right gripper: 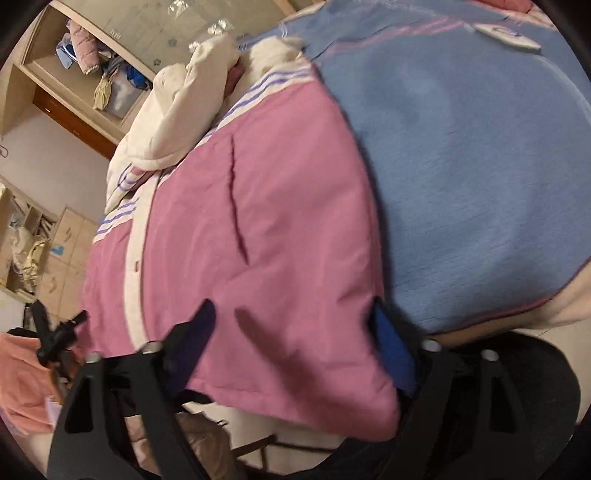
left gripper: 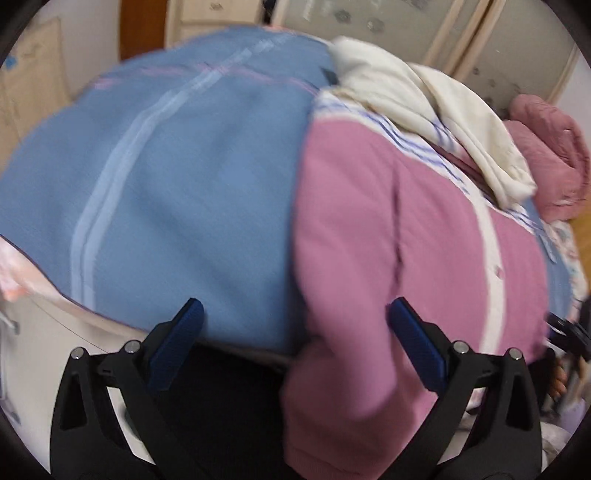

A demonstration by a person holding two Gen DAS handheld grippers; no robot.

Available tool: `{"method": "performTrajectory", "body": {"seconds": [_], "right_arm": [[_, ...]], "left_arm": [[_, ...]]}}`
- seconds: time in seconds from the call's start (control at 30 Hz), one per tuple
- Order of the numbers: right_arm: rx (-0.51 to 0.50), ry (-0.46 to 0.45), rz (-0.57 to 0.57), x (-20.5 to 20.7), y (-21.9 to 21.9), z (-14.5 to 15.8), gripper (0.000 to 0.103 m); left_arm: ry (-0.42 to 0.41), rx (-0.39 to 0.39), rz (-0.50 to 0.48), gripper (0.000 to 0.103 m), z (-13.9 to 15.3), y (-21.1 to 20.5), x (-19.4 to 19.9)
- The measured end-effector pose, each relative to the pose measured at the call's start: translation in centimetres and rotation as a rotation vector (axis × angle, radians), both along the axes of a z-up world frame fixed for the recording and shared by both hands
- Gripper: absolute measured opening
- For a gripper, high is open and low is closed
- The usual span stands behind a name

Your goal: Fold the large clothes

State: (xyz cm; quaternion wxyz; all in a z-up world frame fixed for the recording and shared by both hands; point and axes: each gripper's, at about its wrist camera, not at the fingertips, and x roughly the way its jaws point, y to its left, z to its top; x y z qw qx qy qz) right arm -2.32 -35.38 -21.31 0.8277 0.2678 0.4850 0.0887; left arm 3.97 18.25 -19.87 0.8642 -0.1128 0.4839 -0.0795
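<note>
A large pink padded jacket (left gripper: 388, 229) with a cream front strip, blue-striped white bands and a cream hood (left gripper: 424, 99) lies spread on a blue bedsheet (left gripper: 177, 192). Its near hem hangs over the bed's edge. My left gripper (left gripper: 295, 308) stands wide open over the jacket's left hem edge, its pads clear of the cloth. In the right wrist view the jacket (right gripper: 266, 221) fills the middle. My right gripper (right gripper: 293, 317) is open with the hem corner between its fingers; the right finger (right gripper: 391, 350) is partly hidden behind the cloth edge.
A second quilted pink garment (left gripper: 546, 155) lies bunched at the far end of the bed. A wardrobe (left gripper: 388, 26) stands behind the bed. Open shelves with clothes (right gripper: 99, 74) are at the left, and a peach cloth (right gripper: 22, 380) lies low beside the bed.
</note>
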Motion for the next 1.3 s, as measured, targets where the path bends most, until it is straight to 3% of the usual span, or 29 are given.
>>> {"method": "performTrajectory", "body": {"seconds": [0.03, 0.1, 0.2, 0.27, 0.37, 0.43, 0.53, 0.6, 0.63, 0.7, 0.73, 0.8, 0.83, 0.9, 0.97, 1.0, 1.03, 1.1, 1.13, 1.23, 1.3], "right_arm": [[-0.005, -0.001, 0.014, 0.1, 0.3, 0.4, 0.073], [0.009, -0.015, 0.049, 0.0, 0.9, 0.9, 0.059], [-0.034, 0.024, 0.040, 0.8, 0.7, 0.3, 0.058], [-0.001, 0.032, 0.033, 1.0, 0.4, -0.7, 0.059], [0.019, 0.019, 0.034, 0.8, 0.2, -1.0, 0.059], [0.007, 0.024, 0.046, 0.8, 0.2, -0.9, 0.058], [0.049, 0.029, 0.042, 0.4, -1.0, -0.6, 0.038], [0.116, 0.034, 0.018, -0.1, -2.4, -0.9, 0.024], [0.145, 0.041, 0.000, -0.3, -3.2, -1.2, 0.023], [0.127, 0.052, -0.023, -0.7, -3.8, -1.6, 0.024], [0.132, 0.053, -0.025, -0.9, -4.0, -1.7, 0.025], [0.126, 0.069, -0.027, -1.4, -4.1, -1.7, 0.037], [0.099, 0.068, -0.008, -1.4, -3.7, -1.5, 0.041], [0.043, 0.064, 0.041, -1.4, -2.5, -1.1, 0.059], [-0.003, 0.074, 0.094, -1.0, -0.6, -1.1, 0.062], [-0.011, 0.075, 0.114, -0.9, -0.1, -1.2, 0.058], [-0.034, 0.068, 0.142, -0.9, 0.9, -1.0, 0.052], [-0.062, 0.066, 0.198, -0.8, 2.3, -0.3, 0.023], [-0.014, 0.051, 0.223, -0.8, 2.4, 0.4, 0.017], [0.181, -0.062, 0.283, -0.8, 2.1, 3.1, 0.011], [0.306, -0.167, 0.298, -0.3, 1.6, 5.3, 0.010]], "left_arm": [[0.003, -0.011, -0.018, 0.101, -0.3, -0.6, -0.4], [0.022, -0.010, -0.070, 0.101, -0.9, -1.9, -0.8], [0.073, 0.000, -0.109, 0.101, -2.5, -3.5, -0.2], [0.083, 0.054, -0.123, 0.101, -3.2, -4.8, -0.3], [0.079, 0.033, -0.207, 0.100, -3.1, -6.7, -1.0], [0.066, 0.037, -0.241, 0.084, -2.7, -7.6, -1.5], [0.063, 0.055, -0.241, 0.057, -2.1, -7.5, -1.7], [0.067, 0.006, -0.242, 0.046, -1.7, -6.6, -1.6], [0.069, -0.011, -0.243, 0.043, -1.7, -6.4, -1.6], [0.067, -0.023, -0.245, 0.044, -1.6, -6.1, -1.8], [0.070, -0.019, -0.245, 0.053, -1.7, -6.2, -1.8], [0.081, -0.002, -0.240, 0.075, -1.9, -5.8, -2.3], [0.080, -0.005, -0.245, 0.078, -2.0, -6.0, -2.3], [0.072, 0.003, -0.256, 0.078, -2.1, -6.5, -2.2], [0.067, 0.009, -0.264, 0.078, -2.1, -6.8, -2.1], [0.068, 0.005, -0.266, 0.074, -2.1, -6.9, -2.0], [0.066, 0.000, -0.272, 0.057, -1.9, -6.9, -2.1], [0.062, 0.009, -0.282, 0.031, -1.5, -6.8, -2.3], [0.055, -0.031, -0.294, 0.019, -0.8, -6.4, -2.5], [-0.007, -0.185, -0.337, 0.013, 1.8, -5.1, -2.6], [-0.071, -0.242, -0.372, 0.012, 3.8, -4.7, -2.5]]}}
